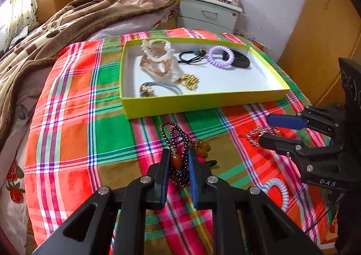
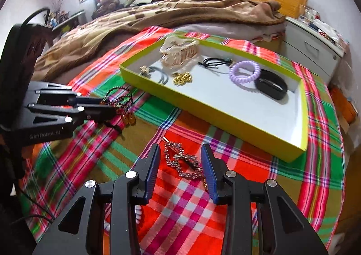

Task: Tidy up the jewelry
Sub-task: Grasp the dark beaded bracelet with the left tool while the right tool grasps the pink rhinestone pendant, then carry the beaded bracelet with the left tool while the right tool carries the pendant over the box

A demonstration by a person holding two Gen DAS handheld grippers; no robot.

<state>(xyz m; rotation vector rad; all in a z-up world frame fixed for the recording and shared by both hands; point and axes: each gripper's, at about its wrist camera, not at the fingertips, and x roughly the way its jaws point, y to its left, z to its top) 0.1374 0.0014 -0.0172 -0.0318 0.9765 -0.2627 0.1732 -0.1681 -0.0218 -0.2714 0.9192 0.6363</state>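
A dark red bead bracelet (image 1: 178, 140) with amber beads hangs between the pads of my left gripper (image 1: 179, 153), which is shut on it just above the plaid cloth. The right wrist view shows that same left gripper (image 2: 110, 106) at the left, with the bracelet (image 2: 121, 97) at its tips. My right gripper (image 2: 180, 146) stands open over a rhinestone hair clip (image 2: 180, 162) lying on the cloth between its fingers, untouched. From the left wrist view, the right gripper (image 1: 266, 129) sits at the right beside the clip (image 1: 255, 133).
A yellow-green box (image 1: 203, 103) lies behind on the plaid cloth (image 1: 79, 108), holding a lilac coil tie (image 1: 220, 55), gold beads (image 1: 189, 81), scrunchies and black ties. A pale coil tie (image 1: 279, 189) lies near right. A brown blanket (image 1: 67, 22) and a nightstand (image 1: 207, 13) lie beyond.
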